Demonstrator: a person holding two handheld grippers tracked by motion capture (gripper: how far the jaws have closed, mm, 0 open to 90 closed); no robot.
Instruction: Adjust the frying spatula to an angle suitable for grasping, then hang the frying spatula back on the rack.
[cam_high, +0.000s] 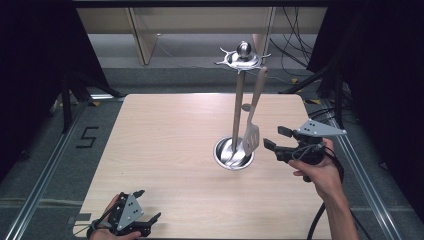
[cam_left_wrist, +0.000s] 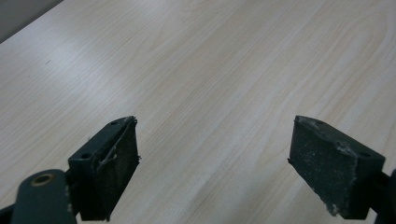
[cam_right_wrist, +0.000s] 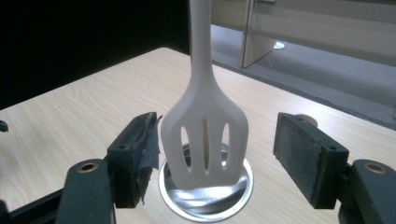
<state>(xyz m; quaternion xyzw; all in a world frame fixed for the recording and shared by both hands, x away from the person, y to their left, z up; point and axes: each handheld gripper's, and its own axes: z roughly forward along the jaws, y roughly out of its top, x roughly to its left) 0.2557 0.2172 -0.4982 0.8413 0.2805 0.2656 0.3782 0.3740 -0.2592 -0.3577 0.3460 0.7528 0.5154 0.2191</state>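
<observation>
A steel utensil stand rises from a round dish base at the table's middle right, with a ball-topped hook ring on top. A pale slotted spatula hangs from the ring, its blade just above the dish. My right gripper is open just right of the blade. In the right gripper view the spatula hangs between the open jaws of the right gripper, nearer the left pad, with the dish behind it. My left gripper rests open at the table's front left, and the left gripper holds nothing.
The wooden table is bare around the stand. Grey floor with rails runs along both sides, and cables lie on the floor behind the far right corner. Dark curtains stand at left and right.
</observation>
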